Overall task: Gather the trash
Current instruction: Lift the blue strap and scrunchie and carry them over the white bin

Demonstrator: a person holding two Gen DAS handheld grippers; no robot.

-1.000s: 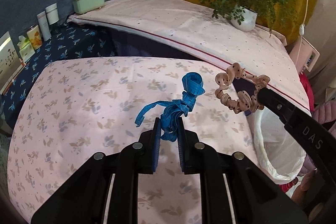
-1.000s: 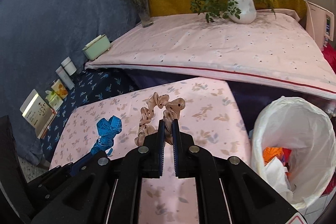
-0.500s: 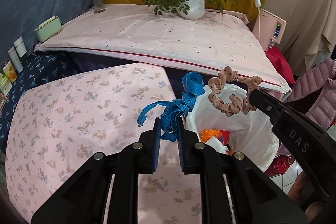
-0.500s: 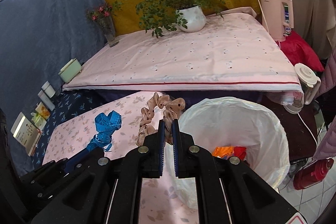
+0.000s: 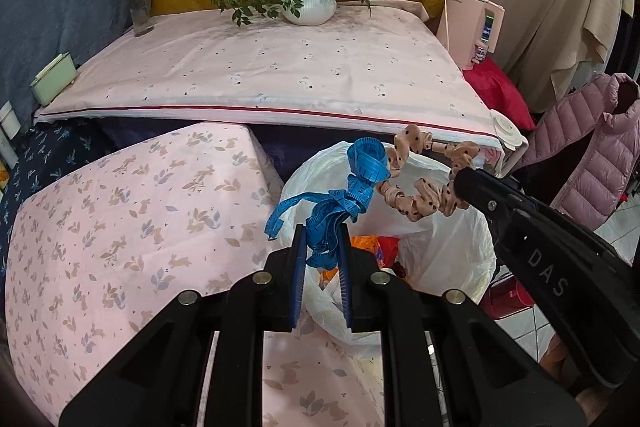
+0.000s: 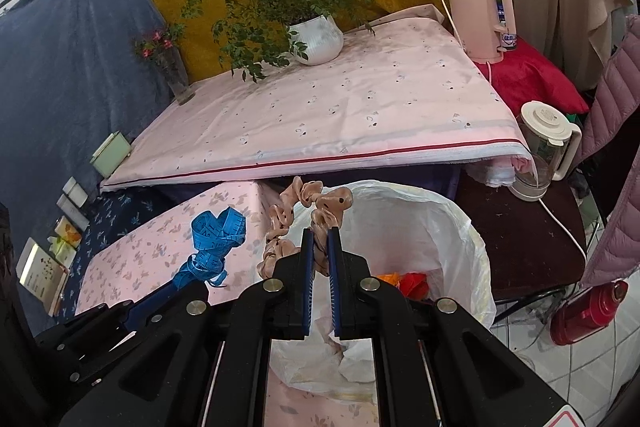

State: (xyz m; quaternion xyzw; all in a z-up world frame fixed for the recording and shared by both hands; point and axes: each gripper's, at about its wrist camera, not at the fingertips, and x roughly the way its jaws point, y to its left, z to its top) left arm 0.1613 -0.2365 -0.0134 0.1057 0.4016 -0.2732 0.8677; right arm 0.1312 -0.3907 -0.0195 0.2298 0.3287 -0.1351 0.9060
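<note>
1. Left gripper [image 5: 322, 231]: fingers [image 5: 297, 267] clamped on a bunched blue measuring tape [image 5: 352, 187], pinched at its lower folds between the two blue pads.
2. Rose up and away from the left fingertips as a crumpled loop, one loose end curling off to the left side.
3. Hung over the near rim of a bin lined with a white trash bag [image 5: 440, 259], just above the opening.
4. Right gripper [image 6: 320, 239]: fingers [image 6: 306, 267] pressed together on a peach spotted scrunchie [image 6: 304, 211], with only a thin gap left between the pads.
5. Caught by one edge of its ring; the rest arched up and to the left beyond the fingertips, and a loose part drooped beside the left finger.
6. Held above the left rim of the same bag, close beside the tape, both off the surface.
7. Inside the bag: orange and red scraps [image 6: 404, 281] with crumpled white paper lower down.
8. Bag set against the corner of a desk [image 5: 120, 227] under a pink leaf-print cloth.
9. Behind, a higher desk with a pale pink cloth carrying a potted plant [image 5: 308, 1] and a vase of flowers [image 5: 140, 11]; a pink kettle [image 6: 480, 19] at its far right corner.
</note>
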